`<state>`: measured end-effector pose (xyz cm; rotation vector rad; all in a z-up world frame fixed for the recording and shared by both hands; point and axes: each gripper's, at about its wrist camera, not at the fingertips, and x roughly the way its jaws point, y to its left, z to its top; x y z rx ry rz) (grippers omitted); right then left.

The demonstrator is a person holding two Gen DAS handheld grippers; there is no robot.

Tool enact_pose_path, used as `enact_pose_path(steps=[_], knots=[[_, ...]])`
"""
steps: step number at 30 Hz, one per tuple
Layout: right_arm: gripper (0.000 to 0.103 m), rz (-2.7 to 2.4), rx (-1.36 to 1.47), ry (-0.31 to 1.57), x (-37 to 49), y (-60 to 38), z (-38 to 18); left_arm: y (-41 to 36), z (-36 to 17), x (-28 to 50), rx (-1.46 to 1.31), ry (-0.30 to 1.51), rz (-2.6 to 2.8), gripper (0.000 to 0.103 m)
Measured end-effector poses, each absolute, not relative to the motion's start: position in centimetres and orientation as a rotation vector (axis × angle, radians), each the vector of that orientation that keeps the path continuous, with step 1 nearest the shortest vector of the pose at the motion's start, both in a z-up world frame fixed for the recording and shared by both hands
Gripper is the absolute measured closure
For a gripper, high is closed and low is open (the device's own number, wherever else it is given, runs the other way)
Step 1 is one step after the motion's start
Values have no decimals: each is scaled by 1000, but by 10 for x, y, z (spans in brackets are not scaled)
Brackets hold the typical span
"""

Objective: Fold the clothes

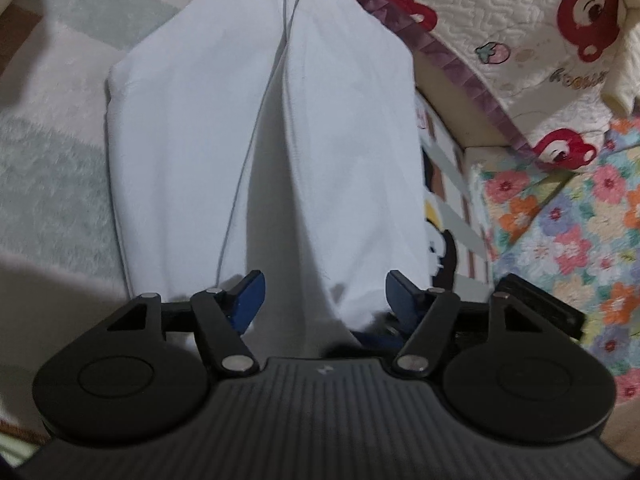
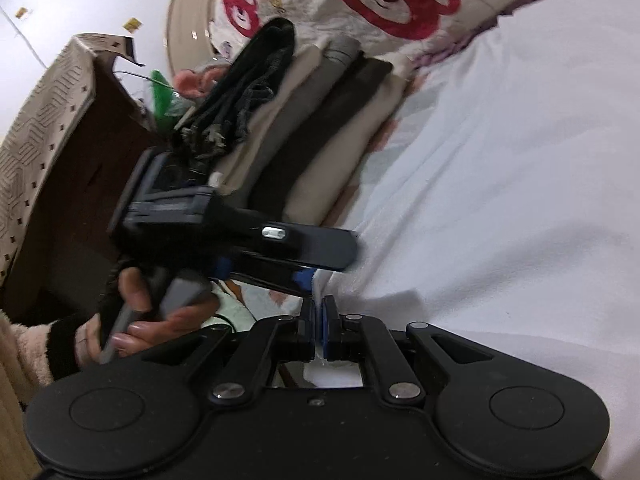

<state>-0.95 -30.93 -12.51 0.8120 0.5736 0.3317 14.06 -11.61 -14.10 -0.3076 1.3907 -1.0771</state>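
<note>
The white cotton garment (image 1: 264, 152) lay stretched lengthwise over the pale green and white fleecy blanket (image 1: 52, 168), folded in along both long sides so the two flaps nearly met down the middle. The left gripper (image 1: 320, 300) stood with its blue-padded fingers (image 1: 250, 296) spread wide, the near end of the cloth lying loose between them and not pinched at all. The right gripper (image 2: 319, 328) was the opposite story: its blue pads were pressed together on a thin corner of that same white cloth (image 2: 500, 184), right at the garment's edge. In the right wrist view, the left gripper (image 2: 304, 276) sat just beside it, with the person's hand (image 2: 140, 320) wrapped round the handle.

And here was the danger. Only one corner was held, so any lift from that side looked likely to drag the cloth crooked and spill the two side flaps open. The right-hand bite seemed shallow, too, barely more than a hem, and a quick pull could well have slipped it free. If the left fingers had shut where they stood, they might have caught only the top layer, or bunched a ridge into the fold. The two tools were also crowded very near one another, so a knock between them was a fair risk. Just beyond, a stack of folded beige, grey and dark garments (image 2: 320, 120) lay close to the cloth; a wide swing could have toppled it.
</note>
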Motion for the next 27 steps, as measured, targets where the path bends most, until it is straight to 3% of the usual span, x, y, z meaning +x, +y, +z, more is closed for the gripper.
enact_pose_path(steps=[1, 2, 3, 4, 6, 8, 10, 11, 16, 21, 27], knots=[[97, 336, 810, 572, -10, -310, -125, -117, -143, 141, -294, 1382, -1069, 39], [97, 340, 807, 571, -11, -311, -124, -122, -144, 141, -272, 1372, -1066, 49], [97, 338, 775, 575, -11, -310, -122, -127, -145, 140, -247, 1362, -1062, 81], [97, 336, 744, 579, -12, -309, -120, -131, -144, 138, -202, 1344, -1060, 97], [96, 289, 645, 594, -20, -306, -112, -137, -140, 135, -130, 1293, -1064, 99], [89, 201, 514, 613, -36, -302, -99, -140, -127, 129, -62, 1218, -1087, 99], [61, 115, 382, 630, -52, -298, -86, -139, -115, 127, -11, 1159, -1072, 99], [56, 70, 315, 638, -60, -297, -79, -137, -111, 127, 2, 1135, -1062, 99], [54, -226, 9, 795, -122, -286, -87, -133, -103, 131, 22, 1103, -1034, 99], [48, -329, 97, 852, -163, -301, -99, -129, -103, 133, -35, 1125, -1023, 99], [48, -326, 80, 841, -169, -299, -102, -128, -89, 133, -21, 1086, -1007, 99]])
